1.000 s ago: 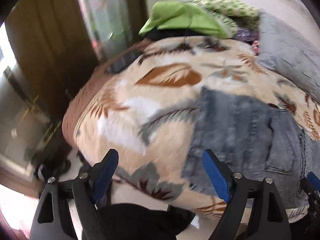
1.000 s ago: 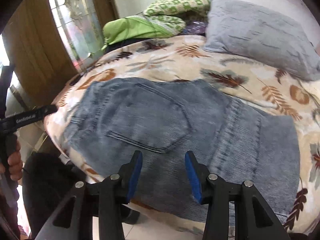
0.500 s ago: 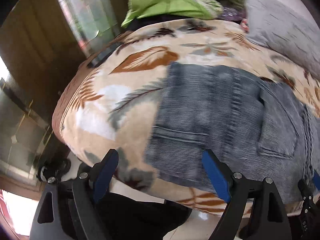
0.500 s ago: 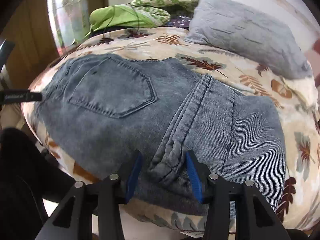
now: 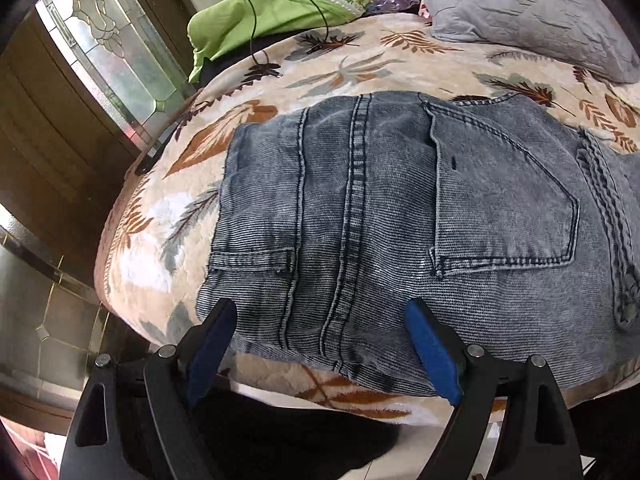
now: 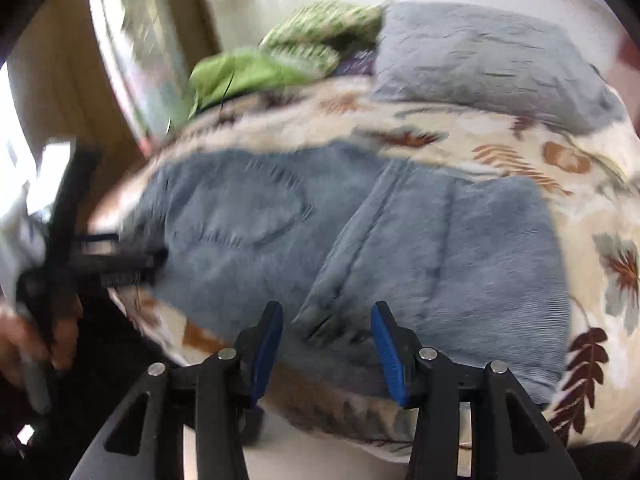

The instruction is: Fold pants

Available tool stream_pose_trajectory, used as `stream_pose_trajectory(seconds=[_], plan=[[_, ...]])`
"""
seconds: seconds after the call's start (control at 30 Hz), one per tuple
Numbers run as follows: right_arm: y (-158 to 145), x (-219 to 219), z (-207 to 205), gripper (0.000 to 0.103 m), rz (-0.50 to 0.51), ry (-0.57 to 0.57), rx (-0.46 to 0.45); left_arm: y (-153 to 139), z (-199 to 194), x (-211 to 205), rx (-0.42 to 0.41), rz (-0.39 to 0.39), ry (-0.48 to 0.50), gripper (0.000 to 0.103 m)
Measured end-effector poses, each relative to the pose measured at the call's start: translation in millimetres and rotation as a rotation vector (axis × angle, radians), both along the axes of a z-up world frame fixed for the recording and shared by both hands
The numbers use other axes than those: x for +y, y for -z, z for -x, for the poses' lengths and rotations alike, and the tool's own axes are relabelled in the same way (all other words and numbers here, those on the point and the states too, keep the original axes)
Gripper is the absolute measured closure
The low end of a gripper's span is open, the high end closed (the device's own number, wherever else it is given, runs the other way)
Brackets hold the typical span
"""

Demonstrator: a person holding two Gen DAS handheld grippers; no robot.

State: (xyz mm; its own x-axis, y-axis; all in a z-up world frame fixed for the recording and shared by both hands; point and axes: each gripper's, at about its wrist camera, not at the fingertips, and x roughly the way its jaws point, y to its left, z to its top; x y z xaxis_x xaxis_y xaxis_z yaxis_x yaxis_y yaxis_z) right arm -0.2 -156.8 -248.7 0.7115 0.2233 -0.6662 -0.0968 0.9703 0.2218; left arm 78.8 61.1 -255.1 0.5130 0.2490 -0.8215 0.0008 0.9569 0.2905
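Observation:
Grey-blue jeans [image 5: 380, 208], folded with a back pocket up, lie on a leaf-patterned blanket [image 5: 152, 232] near the bed's front edge. My left gripper [image 5: 320, 312] hangs open and wide just above the jeans' near edge, astride the double side seam, its blue pads clear of the cloth. In the blurred right wrist view my right gripper [image 6: 326, 312] stands partly open over the near end of the jeans' [image 6: 440, 264] thick raised seam, with no pad pressing on it. The left gripper [image 6: 80, 256] and the hand holding it also show at that view's left edge.
A grey pillow [image 5: 520, 8] lies at the back right of the bed. Green cloths [image 5: 260, 16] with a thin black cable are heaped at the back. A wooden door with patterned glass [image 5: 108, 52] stands left of the bed. Tiled floor lies below the bed's edge.
My left gripper has swung from the bare blanket corner to over the jeans' near edge. My right gripper has slid right along that edge to the thick seam; its view is now blurred.

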Motion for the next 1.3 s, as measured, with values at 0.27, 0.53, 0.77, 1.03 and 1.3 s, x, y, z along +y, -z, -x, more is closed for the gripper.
stream_pose_trajectory(seconds=[0.27, 0.53, 0.77, 1.03, 1.3], plan=[[7, -45, -3, 0.053, 0.037, 0.255, 0.024, -33, 1, -96, -0.059, 0.059, 0.237, 0.017], [28, -64, 8, 0.056, 0.132, 0.209, 0.072, 10, -6, -174, -0.023, -0.076, 0.395, 0.017], [32, -65, 16, 0.056, 0.075, 0.172, 0.122, 13, 13, -166, -0.050, -0.103, 0.453, 0.017], [24, -77, 35, 0.056, -0.068, 0.140, 0.105, 9, 5, -155, 0.003, -0.035, 0.429, 0.017], [10, -85, 33, 0.056, -0.129, 0.189, 0.015, -5, 10, -156, -0.024, 0.002, 0.414, 0.018]])
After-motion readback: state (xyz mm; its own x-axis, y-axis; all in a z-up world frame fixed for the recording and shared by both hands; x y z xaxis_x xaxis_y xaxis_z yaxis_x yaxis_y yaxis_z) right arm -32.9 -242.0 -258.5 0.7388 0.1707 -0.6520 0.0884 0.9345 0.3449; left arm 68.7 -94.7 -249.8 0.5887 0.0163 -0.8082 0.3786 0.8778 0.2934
